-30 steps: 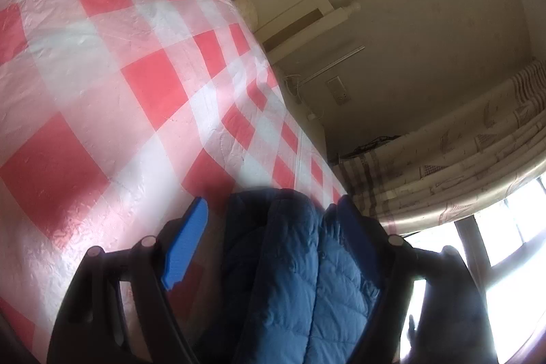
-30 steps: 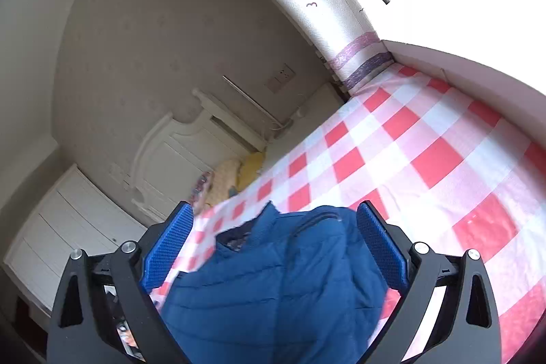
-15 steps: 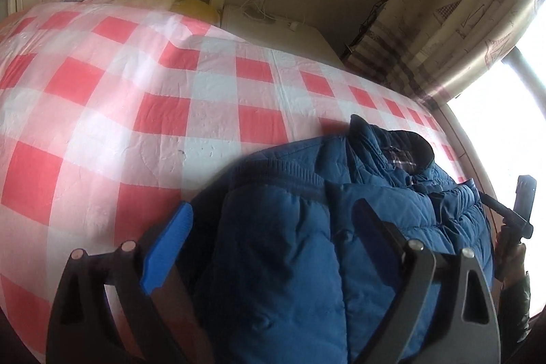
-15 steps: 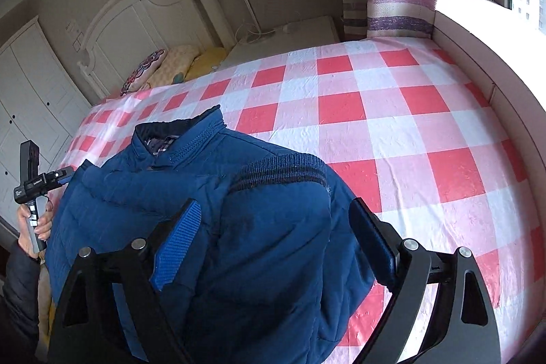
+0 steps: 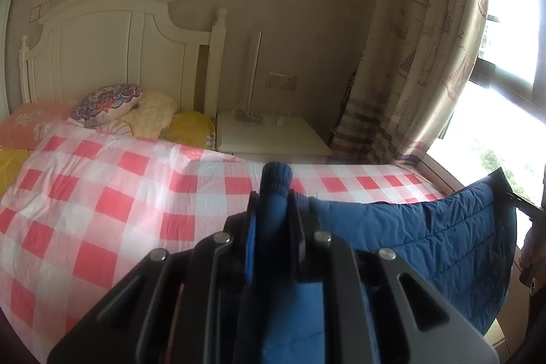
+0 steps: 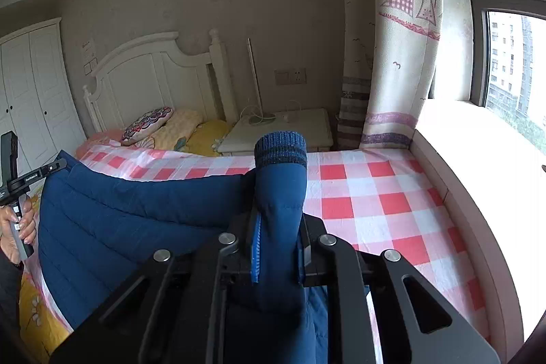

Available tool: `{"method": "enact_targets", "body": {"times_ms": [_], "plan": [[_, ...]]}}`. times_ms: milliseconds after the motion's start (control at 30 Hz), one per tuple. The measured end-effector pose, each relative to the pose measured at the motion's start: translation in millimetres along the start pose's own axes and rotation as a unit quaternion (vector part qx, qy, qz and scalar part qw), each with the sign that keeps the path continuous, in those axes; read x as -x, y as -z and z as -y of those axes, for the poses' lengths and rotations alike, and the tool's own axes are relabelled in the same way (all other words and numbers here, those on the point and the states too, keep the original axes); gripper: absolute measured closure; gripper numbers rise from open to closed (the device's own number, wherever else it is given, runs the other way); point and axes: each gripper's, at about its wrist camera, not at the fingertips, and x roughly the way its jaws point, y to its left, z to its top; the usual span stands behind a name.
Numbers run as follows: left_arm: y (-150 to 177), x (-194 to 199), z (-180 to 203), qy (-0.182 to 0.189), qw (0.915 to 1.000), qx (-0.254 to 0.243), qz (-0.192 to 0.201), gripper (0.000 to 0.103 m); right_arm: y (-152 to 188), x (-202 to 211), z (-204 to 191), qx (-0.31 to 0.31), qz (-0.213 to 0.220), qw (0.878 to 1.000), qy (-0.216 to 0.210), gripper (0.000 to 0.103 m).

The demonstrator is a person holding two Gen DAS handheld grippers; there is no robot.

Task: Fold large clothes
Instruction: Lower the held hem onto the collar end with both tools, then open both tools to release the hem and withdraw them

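Both claws, gaping over the jacket (image 6: 129,227) half a second before, had shut and come up: the left claw (image 5: 273,210) pinched one ribbed cuff (image 5: 276,176), the right claw (image 6: 278,227) the other (image 6: 280,148). Soft, puffy and probably light, the jacket hung stretched between them above the bed (image 5: 102,193); the knit cuffs looked the surest holds. Each claw pointed slightly downward toward the headboard (image 5: 112,50).

Jacket (image 5: 426,248) bottom cut off (below both frames).
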Motion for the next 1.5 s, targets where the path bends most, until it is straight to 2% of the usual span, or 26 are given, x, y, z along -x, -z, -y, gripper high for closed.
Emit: {"method": "enact_targets", "body": {"times_ms": [100,167,233,300,333,367,433,567,800,900,1033,1167,1200,1233,1267,1300,1333,1367,1433,1500], "plan": [[-25.6,-35.3,5.4,-0.056,0.9984,-0.004,-0.011,0.087,-24.5,-32.2,4.8,-0.033,-0.012,0.999,0.034,0.086],[-21.2,-77.3,2.2,-0.077,0.996,0.007,-0.044,0.087,-17.4,-75.7,9.7,-0.049,-0.05,0.995,0.066,0.086],[2.8,-125.2,0.5,-0.101,0.9905,0.006,-0.092,0.087,13.4,-129.4,17.5,-0.061,-0.111,0.987,0.101,0.086],[47.3,-170.8,-0.2,-0.148,0.978,-0.026,-0.145,0.086,59.6,-178.4,25.6,-0.06,-0.182,0.974,0.124,0.084],[65.8,-192.2,-6.4,-0.147,0.9709,-0.011,-0.188,0.085,72.8,-185.1,28.8,-0.071,-0.177,0.974,0.12,0.083],[71.1,-196.9,-12.1,-0.151,0.969,0.0,-0.196,0.085,73.5,-183.9,29.6,-0.074,-0.166,0.976,0.121,0.083],[65.3,-190.3,-19.1,-0.143,0.9738,0.014,-0.176,0.084,72.2,-187.7,27.7,-0.06,-0.167,0.976,0.128,0.083],[70.6,-192.3,-27.8,-0.144,0.9711,0.034,-0.187,0.082,71.1,-197.0,26.1,-0.046,-0.169,0.976,0.128,0.083],[67.8,-194.8,-31.8,-0.169,0.9648,0.047,-0.196,0.079,59.4,-217.7,20.7,-0.024,-0.176,0.976,0.125,0.083],[67.0,-199.0,-37.5,-0.167,0.9636,0.056,-0.201,0.077,59.3,-219.8,27.5,-0.042,-0.177,0.976,0.117,0.082],[66.4,-205.3,-47.6,-0.157,0.9622,0.077,-0.209,0.073,63.0,-219.5,52.3,-0.113,-0.175,0.975,0.078,0.081],[66.1,-205.2,-50.9,-0.162,0.9607,0.085,-0.209,0.067,60.7,-222.1,48.7,-0.106,-0.176,0.975,0.082,0.08],[65.7,-203.3,-51.7,-0.168,0.96,0.087,-0.207,0.059,59.8,-221.9,47.3,-0.103,-0.177,0.975,0.084,0.08],[64.7,-198.4,-52.9,-0.18,0.9586,0.091,-0.201,0.043,58.7,-220.2,47.6,-0.104,-0.177,0.975,0.083,0.08],[61.4,-190.6,-53.2,-0.203,0.9562,0.093,-0.189,0.034,55.9,-217.6,49.3,-0.11,-0.179,0.974,0.081,0.08],[55.5,-179.7,-52.6,-0.219,0.9565,0.093,-0.169,0.026,50.9,-212.6,50.7,-0.116,-0.174,0.974,0.084,0.08],[48.1,-165.9,-50.0,-0.225,0.96,0.092,-0.139,0.025,44.1,-203.5,50.7,-0.12,-0.155,0.976,0.09,0.079],[40.1,-152.4,-44.5,-0.22,0.9647,0.09,-0.114,0.023,36.2,-191.9,47.3,-0.12,-0.129,0.98,0.093,0.077],[25.3,-131.3,-25.4,-0.19,0.9754,0.081,-0.077,0.011,21.6,-175.3,27.4,-0.096,-0.093,0.986,0.097,0.075],[14.9,-124.9,6.3,-0.16,0.9827,0.065,-0.067,0.002,11.4,-176.3,-7.4,-0.046,-0.098,0.992,0.072,0.07]]}}
